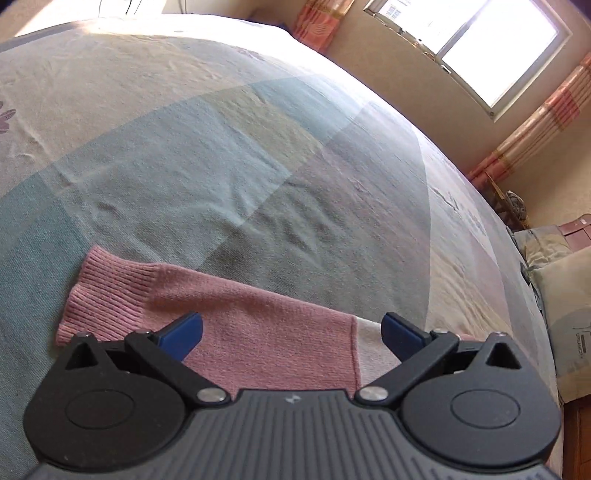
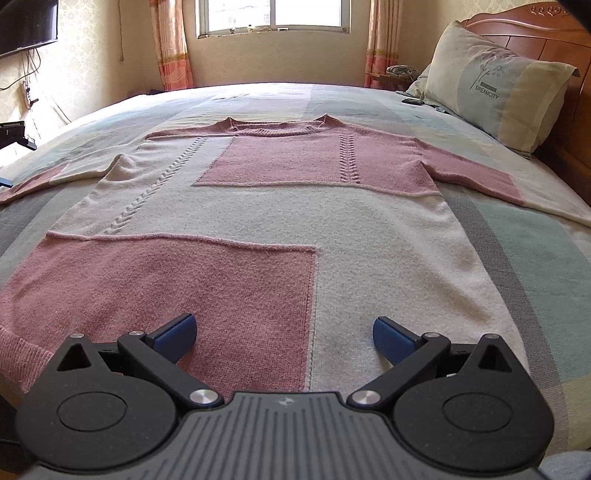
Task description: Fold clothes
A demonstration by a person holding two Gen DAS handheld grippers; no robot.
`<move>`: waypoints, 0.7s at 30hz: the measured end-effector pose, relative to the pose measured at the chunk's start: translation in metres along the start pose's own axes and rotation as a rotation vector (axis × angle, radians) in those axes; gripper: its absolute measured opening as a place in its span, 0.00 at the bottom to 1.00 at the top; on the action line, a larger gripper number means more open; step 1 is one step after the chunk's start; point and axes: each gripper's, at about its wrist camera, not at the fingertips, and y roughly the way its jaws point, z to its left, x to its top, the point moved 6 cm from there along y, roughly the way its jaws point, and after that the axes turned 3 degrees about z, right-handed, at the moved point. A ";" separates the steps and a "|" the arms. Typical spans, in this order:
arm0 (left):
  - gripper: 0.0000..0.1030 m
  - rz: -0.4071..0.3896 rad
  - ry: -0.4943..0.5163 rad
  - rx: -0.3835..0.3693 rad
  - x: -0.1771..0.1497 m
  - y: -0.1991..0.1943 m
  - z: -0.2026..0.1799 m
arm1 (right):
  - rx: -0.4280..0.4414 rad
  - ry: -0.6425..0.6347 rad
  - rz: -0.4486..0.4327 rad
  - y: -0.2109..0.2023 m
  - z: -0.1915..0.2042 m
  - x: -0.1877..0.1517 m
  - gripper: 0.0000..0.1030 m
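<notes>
Fingers (image 1: pixel 181 334) spread wide on the left gripper (image 1: pixel 291 332), holding nothing, poised over the pink sleeve (image 1: pixel 229 317) with its ribbed cuff (image 1: pixel 107 295) lying flat on the patchwork bedspread (image 1: pixel 221 147). Equally wide and empty on the right gripper (image 2: pixel 282 334), hovering just above the hem end of the pink-and-cream sweater (image 2: pixel 258 206), spread face up across the bed with neckline (image 2: pixel 273 129) toward the window (image 2: pixel 273 14) and both sleeves out to the sides. Folding apparently not yet begun.

Likely trouble from here: pinching bedspread along with the loose knit and dragging the cover into the fold; catching only the top layer at the hem, leaving the back panel behind; pulling the sleeve unevenly and skewing the laid-out body; stretching the soft cuff. Far sleeve close to the pillow (image 2: pixel 495 81), possibly awkward to reach.
</notes>
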 end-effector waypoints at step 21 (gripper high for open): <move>0.99 0.173 0.299 -0.130 -0.132 -0.014 -0.190 | 0.136 0.197 -0.012 -0.015 -0.024 0.000 1.00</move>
